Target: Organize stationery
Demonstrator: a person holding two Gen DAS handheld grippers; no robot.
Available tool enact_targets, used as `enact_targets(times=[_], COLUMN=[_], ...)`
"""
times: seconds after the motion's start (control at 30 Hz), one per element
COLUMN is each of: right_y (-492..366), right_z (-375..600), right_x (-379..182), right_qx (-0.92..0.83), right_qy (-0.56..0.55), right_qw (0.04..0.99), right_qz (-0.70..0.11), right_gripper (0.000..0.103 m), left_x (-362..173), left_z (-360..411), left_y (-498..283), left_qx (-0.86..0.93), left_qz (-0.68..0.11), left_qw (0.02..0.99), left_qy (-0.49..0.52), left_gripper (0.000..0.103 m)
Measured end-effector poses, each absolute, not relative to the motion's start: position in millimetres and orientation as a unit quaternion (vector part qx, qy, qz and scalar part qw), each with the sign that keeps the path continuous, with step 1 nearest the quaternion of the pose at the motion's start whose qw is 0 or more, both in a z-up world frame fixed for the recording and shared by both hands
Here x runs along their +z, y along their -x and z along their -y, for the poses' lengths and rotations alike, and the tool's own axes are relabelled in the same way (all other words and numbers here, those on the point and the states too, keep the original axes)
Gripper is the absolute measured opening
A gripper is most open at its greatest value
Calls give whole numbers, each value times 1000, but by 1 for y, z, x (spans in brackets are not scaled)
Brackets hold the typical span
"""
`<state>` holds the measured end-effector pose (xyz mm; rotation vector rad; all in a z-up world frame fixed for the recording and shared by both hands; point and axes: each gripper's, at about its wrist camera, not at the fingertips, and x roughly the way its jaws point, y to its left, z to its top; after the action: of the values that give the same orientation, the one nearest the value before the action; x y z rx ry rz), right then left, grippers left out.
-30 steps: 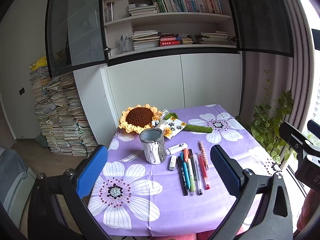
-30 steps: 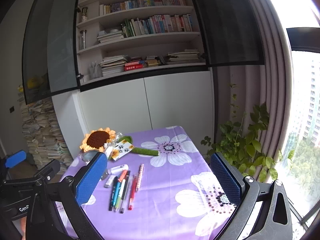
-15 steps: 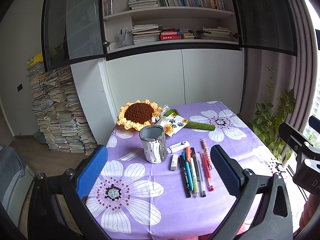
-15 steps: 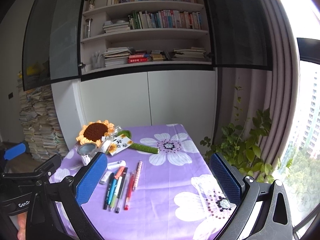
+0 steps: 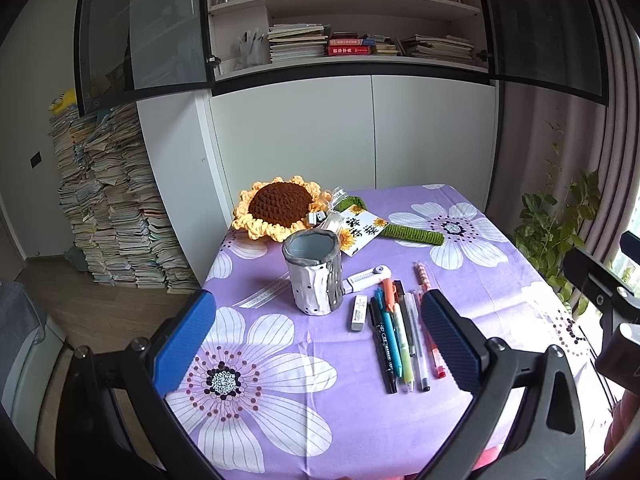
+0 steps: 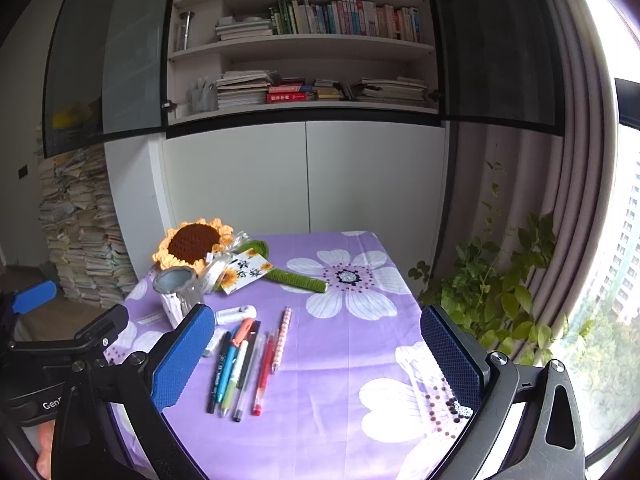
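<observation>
Left wrist view: the left tongs (image 5: 318,338) are spread wide, gripping nothing. Ahead between them, the grey pen cup (image 5: 314,270) stands upright, apparently empty. Just right of it, pens (image 5: 394,340) lie side by side on the bench (image 5: 280,420), long axes running away from the tongs.

Right wrist view: the right tongs (image 6: 316,356) are spread, empty. The pens (image 6: 240,364) lie beside the left finger, tips toward the camera.
</observation>
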<state>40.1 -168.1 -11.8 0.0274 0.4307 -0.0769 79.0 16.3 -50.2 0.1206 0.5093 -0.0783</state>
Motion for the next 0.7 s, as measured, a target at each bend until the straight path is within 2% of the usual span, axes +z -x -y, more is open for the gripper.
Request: enact_targets(times=[0.7], right_y=[-119], right_z=[167], right_x=[-66], right_qx=[-41], right_qy=[-13], right_qw=[951], right_qz=[-306], right_gripper=[100], left_x=[-119], left_z=[-53], left_y=[-178], left_qx=[-28], left_qz=[-306], left_qw=[950], left_qy=[-48], left_gripper=[102])
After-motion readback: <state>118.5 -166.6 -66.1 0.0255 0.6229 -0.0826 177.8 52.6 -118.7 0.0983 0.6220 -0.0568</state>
